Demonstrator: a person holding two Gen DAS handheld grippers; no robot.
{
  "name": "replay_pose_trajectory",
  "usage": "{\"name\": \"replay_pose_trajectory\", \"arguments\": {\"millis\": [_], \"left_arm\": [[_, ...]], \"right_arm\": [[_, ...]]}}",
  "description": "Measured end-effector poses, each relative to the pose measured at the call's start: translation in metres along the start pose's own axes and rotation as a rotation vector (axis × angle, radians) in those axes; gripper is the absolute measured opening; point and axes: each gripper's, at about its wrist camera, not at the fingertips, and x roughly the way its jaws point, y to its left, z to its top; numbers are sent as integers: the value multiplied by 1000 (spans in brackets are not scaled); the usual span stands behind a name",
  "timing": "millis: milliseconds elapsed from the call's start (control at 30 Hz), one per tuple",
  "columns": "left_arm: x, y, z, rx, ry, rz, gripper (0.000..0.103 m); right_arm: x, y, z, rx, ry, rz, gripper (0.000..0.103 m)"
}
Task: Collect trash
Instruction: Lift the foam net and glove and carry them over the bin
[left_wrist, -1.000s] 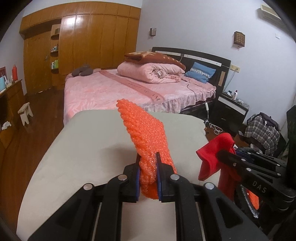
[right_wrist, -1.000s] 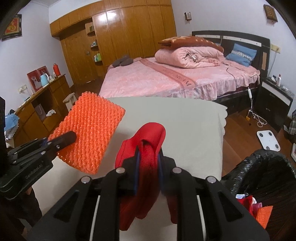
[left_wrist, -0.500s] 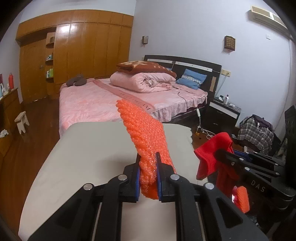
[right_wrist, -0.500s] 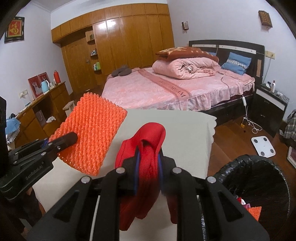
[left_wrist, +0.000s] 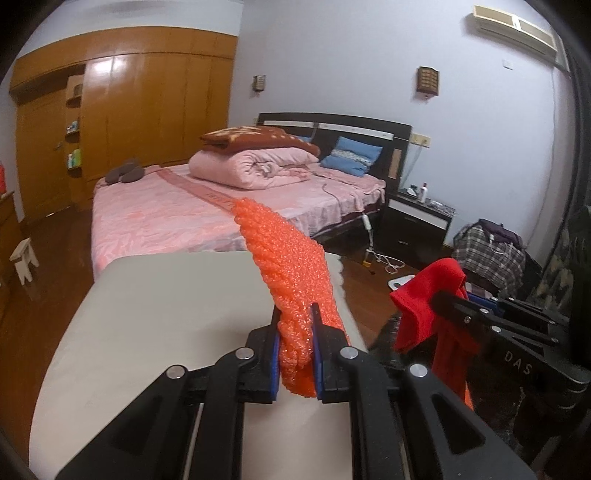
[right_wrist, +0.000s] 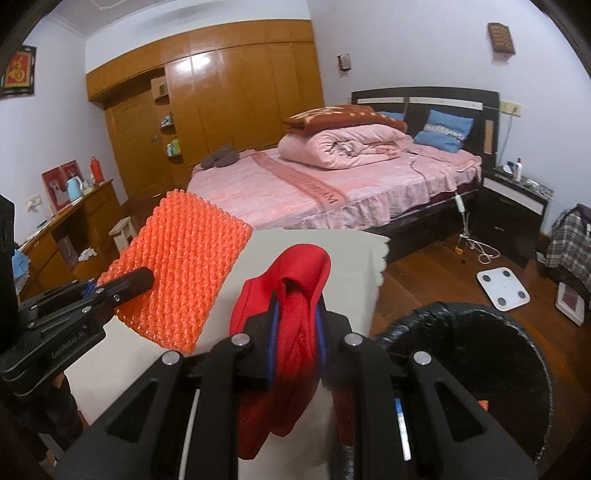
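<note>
Currently logged: left gripper (left_wrist: 295, 334) was clamped on an orange foam net (left_wrist: 288, 273), both blue-padded fingers (left_wrist: 274, 354) pressed against its lower end. In the left wrist view the net rose from the jaws toward 11 o'clock, held in the air over the beige table (left_wrist: 166, 314). In the right wrist view the same net (right_wrist: 184, 266) was seen flat-on at 9 o'clock, pinched at its lower left edge by the left gripper (right_wrist: 142, 282).

Right gripper (right_wrist: 297, 332) was closed on a red cloth (right_wrist: 291, 295), folds bunched between the pads, a loop standing above the jaws and the rest hanging below them. From the left wrist view the red cloth (left_wrist: 428, 295) was seen at 3 o'clock, draped off the right gripper (left_wrist: 441, 297), well apart from the net.

A black bin (right_wrist: 480, 369) lined with a dark bag was seen at 4 o'clock in the right wrist view, just beside the table's (right_wrist: 351, 258) corner on the wood floor (right_wrist: 424, 284); a small orange scrap showed inside it, too small to identify. Neither held item was over the bin opening.

Background: pink bed (right_wrist: 295, 184) at 12 o'clock, white scale (right_wrist: 502, 284) on the floor at 3 o'clock, wooden wardrobe (right_wrist: 229, 92) behind.
</note>
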Motion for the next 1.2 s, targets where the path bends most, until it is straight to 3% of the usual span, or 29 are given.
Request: {"name": "replay_pose_trajectory", "arguments": {"millis": [633, 1200], "left_arm": [[27, -109, 3, 138, 16, -171, 14], [56, -182, -7, 220, 57, -293, 14]], "right_arm": [[-50, -94, -24, 92, -42, -171, 16], [-62, -158, -56, 184, -16, -281, 17]]}}
